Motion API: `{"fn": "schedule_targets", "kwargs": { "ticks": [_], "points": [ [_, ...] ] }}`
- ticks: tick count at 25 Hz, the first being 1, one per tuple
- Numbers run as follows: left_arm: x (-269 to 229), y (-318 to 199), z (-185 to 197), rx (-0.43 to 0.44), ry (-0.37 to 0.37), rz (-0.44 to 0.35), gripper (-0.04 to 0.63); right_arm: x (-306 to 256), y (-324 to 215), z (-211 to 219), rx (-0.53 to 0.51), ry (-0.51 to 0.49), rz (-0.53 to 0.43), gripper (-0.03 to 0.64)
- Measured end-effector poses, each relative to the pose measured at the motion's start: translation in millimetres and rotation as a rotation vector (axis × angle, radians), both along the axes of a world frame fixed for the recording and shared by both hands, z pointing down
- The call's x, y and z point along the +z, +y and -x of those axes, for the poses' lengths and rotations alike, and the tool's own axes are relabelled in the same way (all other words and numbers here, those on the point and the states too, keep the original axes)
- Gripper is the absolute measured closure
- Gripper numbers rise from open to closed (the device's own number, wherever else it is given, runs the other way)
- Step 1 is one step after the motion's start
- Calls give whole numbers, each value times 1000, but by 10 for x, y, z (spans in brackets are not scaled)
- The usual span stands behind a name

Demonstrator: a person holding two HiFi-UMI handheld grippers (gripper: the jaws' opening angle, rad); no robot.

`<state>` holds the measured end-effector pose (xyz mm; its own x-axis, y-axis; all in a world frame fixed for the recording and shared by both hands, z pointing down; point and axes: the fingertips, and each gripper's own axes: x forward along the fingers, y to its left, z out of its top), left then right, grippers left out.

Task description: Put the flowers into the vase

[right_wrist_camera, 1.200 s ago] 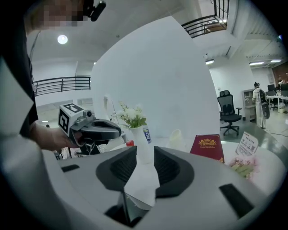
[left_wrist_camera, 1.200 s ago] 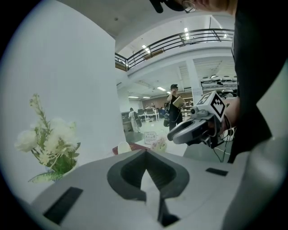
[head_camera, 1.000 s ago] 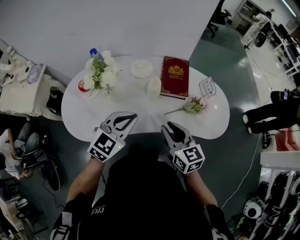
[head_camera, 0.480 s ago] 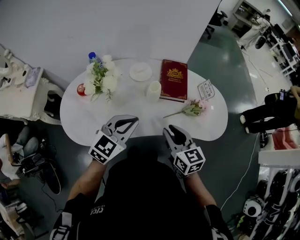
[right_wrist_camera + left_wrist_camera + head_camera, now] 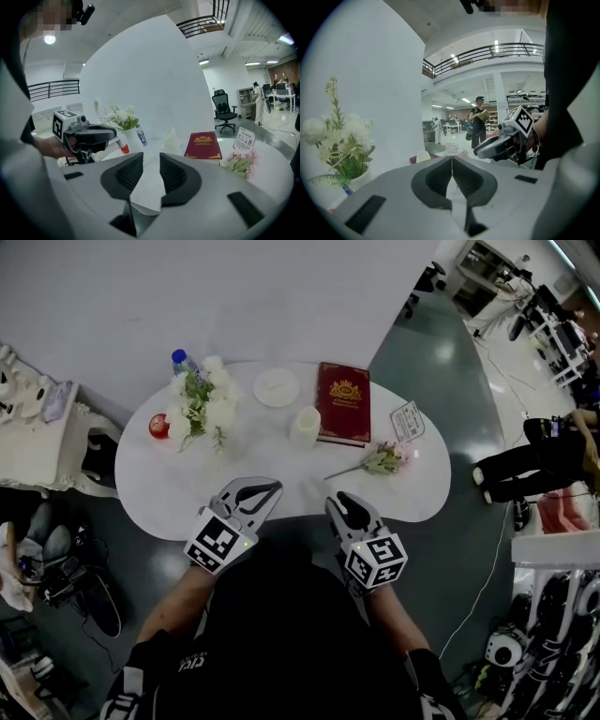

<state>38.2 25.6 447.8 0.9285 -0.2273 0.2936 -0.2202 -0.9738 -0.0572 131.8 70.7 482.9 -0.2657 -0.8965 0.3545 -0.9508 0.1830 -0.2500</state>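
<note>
A white vase of white flowers (image 5: 203, 405) stands at the table's back left; the bouquet (image 5: 123, 118) also shows in the right gripper view and in the left gripper view (image 5: 343, 140). A loose pink flower (image 5: 383, 459) with a green stem lies on the table's right side, also the pink flower (image 5: 242, 162). My left gripper (image 5: 266, 491) hovers at the front edge, jaws closed together and empty. Beside it my right gripper (image 5: 339, 503) hangs with a small gap between its jaws and nothing in it. Both are well short of the flower.
On the round white table (image 5: 169, 493) lie a red book (image 5: 343, 414), a white cup (image 5: 305, 425), a white dish (image 5: 276, 387), a printed card (image 5: 408, 420), a small red object (image 5: 158, 426) and a blue-capped bottle (image 5: 178, 357). A person's legs (image 5: 525, 470) stand at right.
The head view has drifted a little. Both grippers keep much the same place at the front edge, and nothing on the table has moved.
</note>
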Motion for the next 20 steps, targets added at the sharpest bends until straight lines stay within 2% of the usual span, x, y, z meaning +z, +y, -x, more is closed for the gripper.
{"fn": "schedule_targets", "kwargs": {
  "ticks": [5, 11, 20],
  "points": [
    [36, -41, 63, 28, 29, 28, 584, 26, -44, -8, 54, 16, 34, 491],
    [129, -103, 42, 85, 20, 4, 584, 74, -67, 18, 112, 44, 74, 491],
    [288, -83, -293, 152, -19, 18, 584, 133, -138, -130, 120, 43, 83, 491]
  ]
}}
